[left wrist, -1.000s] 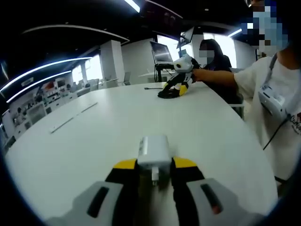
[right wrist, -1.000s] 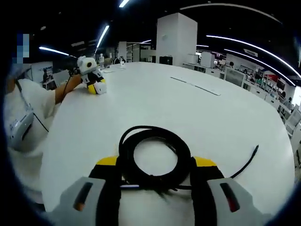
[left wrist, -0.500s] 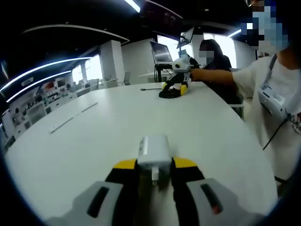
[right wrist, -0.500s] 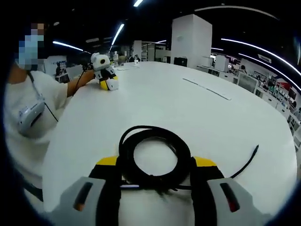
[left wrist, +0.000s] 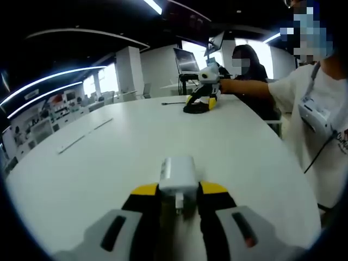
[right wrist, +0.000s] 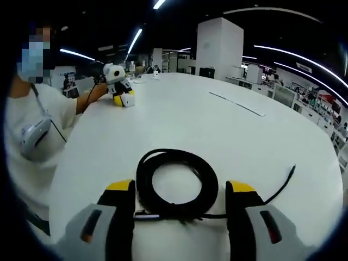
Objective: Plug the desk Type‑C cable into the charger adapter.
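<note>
Unmarked white charger adapter (left wrist: 178,173), black cable (right wrist: 176,186)

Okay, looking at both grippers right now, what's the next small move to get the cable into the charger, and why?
Probably close the right gripper on the black coiled cable. Its jaws stand open on either side of the coil, which lies on the white table, so nothing is gripped yet. The left gripper already pinches the white charger adapter, so that side looks ready.

Smooth, matt white desk (right wrist: 179,125); glossy white plastic charger adapter (left wrist: 177,173); matt black rubbery cable (right wrist: 176,185); yellow-tipped plastic tongs (left wrist: 178,196).
</note>
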The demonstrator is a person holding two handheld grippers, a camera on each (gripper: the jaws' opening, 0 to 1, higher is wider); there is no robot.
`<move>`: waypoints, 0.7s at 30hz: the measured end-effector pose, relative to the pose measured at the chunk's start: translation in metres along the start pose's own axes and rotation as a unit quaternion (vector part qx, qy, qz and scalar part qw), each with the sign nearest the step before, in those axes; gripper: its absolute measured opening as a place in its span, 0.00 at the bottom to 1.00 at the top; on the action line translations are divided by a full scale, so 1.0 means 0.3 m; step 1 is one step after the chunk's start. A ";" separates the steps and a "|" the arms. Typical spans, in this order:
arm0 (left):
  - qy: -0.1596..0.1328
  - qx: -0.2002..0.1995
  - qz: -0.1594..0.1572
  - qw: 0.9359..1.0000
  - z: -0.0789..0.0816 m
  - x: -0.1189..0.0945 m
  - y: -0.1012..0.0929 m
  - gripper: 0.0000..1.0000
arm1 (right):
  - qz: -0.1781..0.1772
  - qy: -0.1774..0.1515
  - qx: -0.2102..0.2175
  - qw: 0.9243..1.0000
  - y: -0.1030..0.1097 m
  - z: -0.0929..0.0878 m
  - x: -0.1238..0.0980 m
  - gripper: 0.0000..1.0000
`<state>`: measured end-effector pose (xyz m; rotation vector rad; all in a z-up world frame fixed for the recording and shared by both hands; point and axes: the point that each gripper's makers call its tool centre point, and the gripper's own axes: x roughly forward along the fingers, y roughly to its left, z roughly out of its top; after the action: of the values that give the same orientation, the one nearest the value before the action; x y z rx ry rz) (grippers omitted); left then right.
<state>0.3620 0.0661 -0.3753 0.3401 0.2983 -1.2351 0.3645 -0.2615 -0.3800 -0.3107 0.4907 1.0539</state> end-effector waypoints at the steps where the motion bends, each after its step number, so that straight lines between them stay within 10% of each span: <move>1: 0.000 0.000 0.000 1.000 0.000 0.000 0.000 0.26 | -0.005 -0.008 0.003 1.000 -0.007 0.009 -0.008 0.73; 12: 0.000 0.002 0.002 1.000 0.000 0.001 0.004 0.26 | -0.079 -0.065 0.026 0.994 -0.020 0.086 -0.030 0.76; 21: 0.000 0.003 0.003 1.000 0.001 0.000 0.003 0.26 | -0.190 -0.088 0.127 0.970 -0.123 0.077 -0.063 0.75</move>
<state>0.3629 0.0663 -0.3750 0.3458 0.2941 -1.2307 0.3949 -0.2819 -0.3500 -0.0754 0.3813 0.6301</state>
